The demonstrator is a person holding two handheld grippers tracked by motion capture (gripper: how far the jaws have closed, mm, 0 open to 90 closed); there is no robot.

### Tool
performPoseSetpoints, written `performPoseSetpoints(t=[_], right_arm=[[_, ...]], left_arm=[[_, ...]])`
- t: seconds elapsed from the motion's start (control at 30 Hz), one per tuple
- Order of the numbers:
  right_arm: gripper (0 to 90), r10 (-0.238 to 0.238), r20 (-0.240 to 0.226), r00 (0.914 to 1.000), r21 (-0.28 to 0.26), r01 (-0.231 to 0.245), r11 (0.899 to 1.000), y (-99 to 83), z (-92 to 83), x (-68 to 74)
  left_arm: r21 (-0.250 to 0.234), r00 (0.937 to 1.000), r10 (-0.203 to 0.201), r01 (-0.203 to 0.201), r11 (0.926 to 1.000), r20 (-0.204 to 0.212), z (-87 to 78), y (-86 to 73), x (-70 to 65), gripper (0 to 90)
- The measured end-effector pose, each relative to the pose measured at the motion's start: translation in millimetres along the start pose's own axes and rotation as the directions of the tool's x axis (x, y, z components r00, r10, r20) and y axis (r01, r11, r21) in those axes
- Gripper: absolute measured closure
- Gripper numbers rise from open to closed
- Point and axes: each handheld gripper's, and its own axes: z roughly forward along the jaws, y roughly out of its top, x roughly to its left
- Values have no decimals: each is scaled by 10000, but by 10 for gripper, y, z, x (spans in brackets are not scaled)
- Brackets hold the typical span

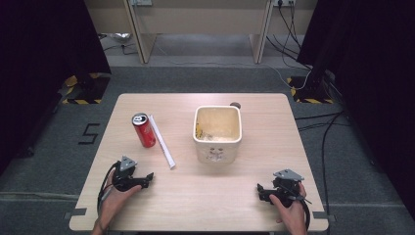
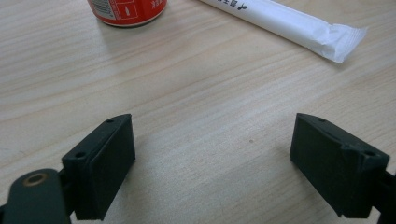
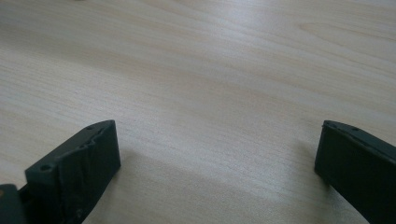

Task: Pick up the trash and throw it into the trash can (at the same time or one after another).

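A: High view, item one: pale wooden rectangular table point(image 1: 195, 196). Item two: cream square ceramic container point(image 1: 218, 132), mid-table, open top, yellowish scraps inside.

B: Item three: red cylindrical drink can point(image 1: 143, 129), upright, left of the container. Item four: long white paper-wrapped stick point(image 1: 162, 142), lying just beside the can, apart from it.

A: Tools: left gripper point(image 1: 147, 179) and right gripper point(image 1: 261, 190), both resting low near the table's near edge, jaws spread wide, nothing between them.

B: Left gripper view confirms: can point(image 2: 127, 11) and wrapper end point(image 2: 299, 25) ahead of the spread jaws.

A: Likely step: left reach to can or wrapper. Advice: approach level, centre the jaws on the chosen item, avoid nudging its neighbour.
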Motion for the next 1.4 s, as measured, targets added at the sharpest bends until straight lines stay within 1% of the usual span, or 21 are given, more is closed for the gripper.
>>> performPoseSetpoints(t=[0.23,0.27,0.43,0.47,0.6,0.63,0.67,0.73,0.8,0.83,0.87,0.93,1.13,1.27,1.3,1.4], right_arm=[[3,-3,1,10000,0,3,10000,0,0,0],[3,0,1,10000,1,0,10000,0,0,0],[3,-4,0,10000,0,4,10000,0,0,0],[3,-1,-1,10000,0,1,10000,0,0,0],[3,-15,1,10000,3,15,10000,0,0,-1],[3,0,-1,10000,0,0,10000,1,0,0],[3,0,-1,10000,0,0,10000,1,0,0],[3,-14,0,10000,5,14,10000,1,0,-1],[3,-3,-1,10000,1,3,10000,1,0,-1],[3,-3,-1,10000,1,3,10000,1,0,-1],[3,-14,0,10000,6,14,10000,0,0,-1],[3,0,-2,10000,-1,0,10000,1,0,0],[3,-3,-1,10000,0,3,10000,1,0,0],[3,-1,-2,10000,2,1,10000,1,0,0],[3,-18,1,10000,4,18,10000,0,0,-1],[3,-14,0,10000,5,14,10000,0,0,-1]], left_arm=[[15,10000,22,-22,10000,20,-1,1,0,131],[7,9999,75,-75,10000,100,1,1,-3,132],[1,9998,128,-128,9999,154,3,5,-8,136],[-35,9997,135,-135,9999,215,6,6,-7,140],[-15,9997,-21,21,10000,235,-3,15,6,157],[-70,9989,-135,138,9999,444,-30,43,16,164],[-70,9989,-135,138,9999,444,-30,43,16,164],[-311,9993,-104,115,9995,356,-104,124,33,163],[-475,9990,-262,279,9985,357,-146,183,57,162],[-475,9990,-262,279,9985,357,-146,183,57,162],[-631,9988,-360,380,9973,323,-177,244,83,162],[-781,9989,-406,425,9960,250,-197,296,101,162],[-929,9987,-498,502,9944,63,-180,389,151,162],[-989,9989,-469,467,9940,-2,-174,432,164,162],[-970,9990,-437,436,9943,12,-172,444,175,162],[-1076,9986,-519,512,9929,-40,-171,497,233,163]])
